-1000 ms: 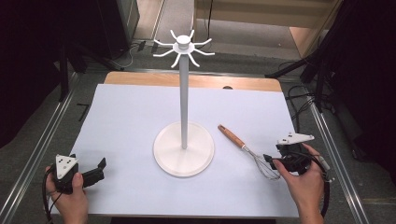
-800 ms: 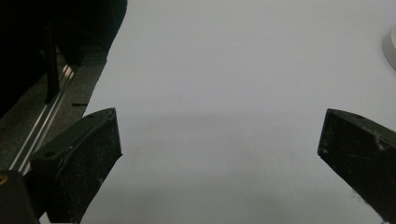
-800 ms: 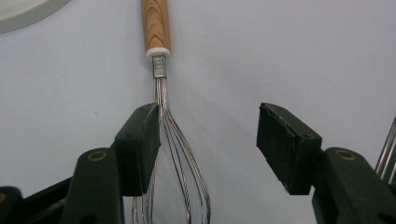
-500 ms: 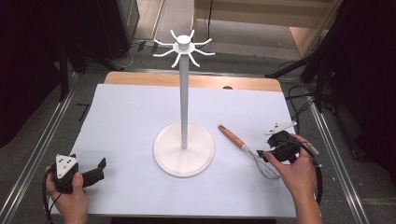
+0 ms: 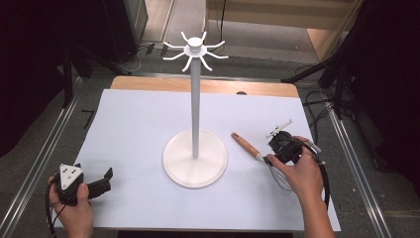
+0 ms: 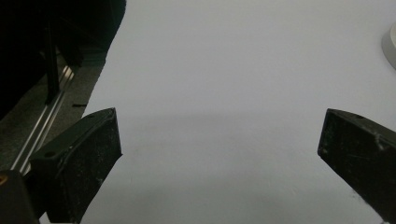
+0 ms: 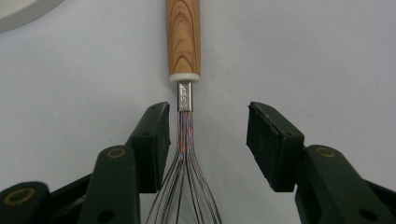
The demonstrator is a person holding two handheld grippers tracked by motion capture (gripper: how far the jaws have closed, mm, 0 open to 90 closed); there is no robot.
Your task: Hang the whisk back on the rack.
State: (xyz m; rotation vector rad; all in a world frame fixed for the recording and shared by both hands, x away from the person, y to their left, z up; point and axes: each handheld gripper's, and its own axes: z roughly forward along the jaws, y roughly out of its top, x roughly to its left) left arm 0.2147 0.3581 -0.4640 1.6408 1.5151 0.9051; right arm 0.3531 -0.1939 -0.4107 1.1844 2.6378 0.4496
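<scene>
At the table's near left corner, the left hand [image 5: 74, 210] holds the left gripper [image 5: 101, 181] low over the white sheet [image 5: 133, 129], its grey plate [image 5: 69, 173] facing up and its tips pointing toward the middle of the table. In the left gripper view its jaws stand wide apart with nothing between them but bare sheet [image 6: 224, 84]; a dark floor and a metal rail [image 6: 39, 135] run along the sheet's left edge, and a sliver of white base [image 6: 391, 44] shows at the far right. At the centre of the table stands the rack [image 5: 195, 99], a tall white pole rising upright from a round white base [image 5: 194, 158] and topped by a ring of curved hooks [image 5: 195, 49]. Behind it a strip of bare wooden table [image 5: 148, 83] shows past the sheet's far edge. Just right of the base lies the whisk [image 5: 250, 147], flat on the sheet, its wooden handle pointing up-left toward the base and its wire end toward the person. The right hand [image 5: 299, 173] holds the right gripper [image 5: 270, 159] down over the whisk's wire end. In the right gripper view the jaws are apart, set on either side of the whisk [image 7: 183, 70] where the wires gather into the metal collar below the handle; the left jaw sits just beside the wires, the right jaw well clear of them. A cable [image 5: 324, 171] loops beside the right wrist.
</scene>
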